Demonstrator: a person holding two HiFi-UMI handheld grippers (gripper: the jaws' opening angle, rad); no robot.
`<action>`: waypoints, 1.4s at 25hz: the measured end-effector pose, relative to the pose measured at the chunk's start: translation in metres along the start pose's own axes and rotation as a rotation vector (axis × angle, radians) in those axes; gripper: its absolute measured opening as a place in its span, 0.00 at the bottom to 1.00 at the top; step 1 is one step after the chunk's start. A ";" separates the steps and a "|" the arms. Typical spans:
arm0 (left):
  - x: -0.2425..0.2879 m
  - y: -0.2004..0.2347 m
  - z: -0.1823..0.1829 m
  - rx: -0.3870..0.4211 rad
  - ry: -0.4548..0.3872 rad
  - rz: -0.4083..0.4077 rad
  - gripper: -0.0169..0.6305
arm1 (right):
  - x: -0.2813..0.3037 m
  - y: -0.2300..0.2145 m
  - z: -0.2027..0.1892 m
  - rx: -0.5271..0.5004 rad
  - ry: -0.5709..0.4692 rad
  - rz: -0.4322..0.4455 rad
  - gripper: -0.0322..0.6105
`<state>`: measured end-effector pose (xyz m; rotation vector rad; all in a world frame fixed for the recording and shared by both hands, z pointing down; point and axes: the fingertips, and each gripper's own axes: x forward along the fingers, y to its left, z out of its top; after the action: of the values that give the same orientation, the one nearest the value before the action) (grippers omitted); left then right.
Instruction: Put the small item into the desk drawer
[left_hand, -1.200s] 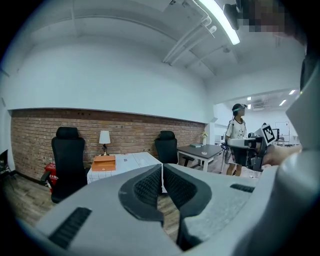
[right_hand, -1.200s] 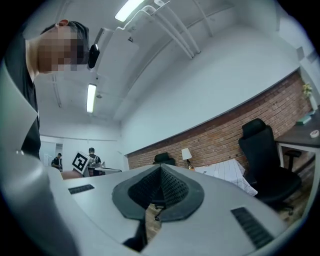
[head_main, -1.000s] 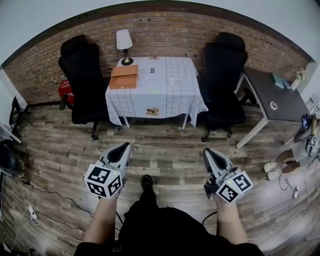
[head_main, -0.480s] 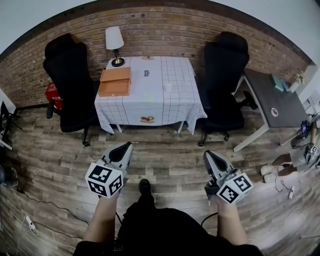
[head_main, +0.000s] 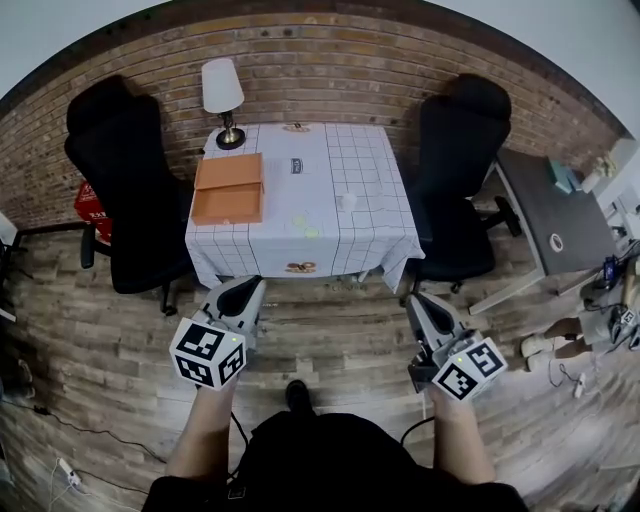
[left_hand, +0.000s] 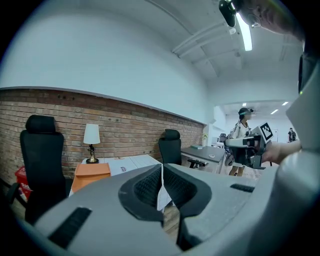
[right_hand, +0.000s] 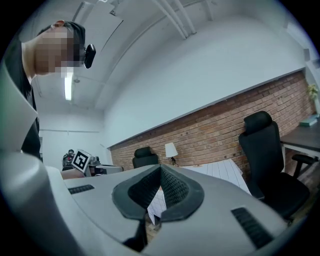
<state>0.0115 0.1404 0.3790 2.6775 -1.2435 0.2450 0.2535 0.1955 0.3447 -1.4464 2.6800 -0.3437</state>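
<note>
A table with a white checked cloth (head_main: 365, 225) stands ahead, between two black chairs. On it lie a flat orange box (head_main: 228, 188), a small white item (head_main: 347, 201) and a small dark item (head_main: 297, 167). My left gripper (head_main: 243, 292) and right gripper (head_main: 417, 304) hang above the wooden floor, short of the table's near edge. Both are shut with nothing between their jaws. The left gripper (left_hand: 162, 172) faces the orange box (left_hand: 91, 170) and the lamp (left_hand: 91, 136). In the right gripper view the right gripper (right_hand: 160, 176) faces the table's cloth (right_hand: 220, 170).
A table lamp (head_main: 222, 92) stands at the table's back left corner. Black office chairs flank it on the left (head_main: 125, 190) and right (head_main: 462, 160). A grey desk (head_main: 545, 205) is at the far right, against the brick wall (head_main: 330, 70). Cables lie on the floor at the left.
The table now lies nearer and lower in the head view as the person has stepped towards it. Both grippers have kept their place in front of the body, still shut.
</note>
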 end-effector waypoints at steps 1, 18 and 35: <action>0.004 0.009 0.002 0.001 -0.002 -0.002 0.05 | 0.011 0.000 0.000 -0.001 0.004 0.000 0.05; 0.029 0.099 0.007 -0.021 -0.007 0.043 0.05 | 0.126 -0.017 0.002 -0.001 0.034 0.050 0.05; 0.187 0.158 0.024 -0.026 0.089 0.084 0.05 | 0.258 -0.159 0.000 0.050 0.085 0.119 0.05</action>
<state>0.0108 -0.1032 0.4123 2.5657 -1.3245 0.3534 0.2401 -0.1038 0.3911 -1.2795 2.7868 -0.4701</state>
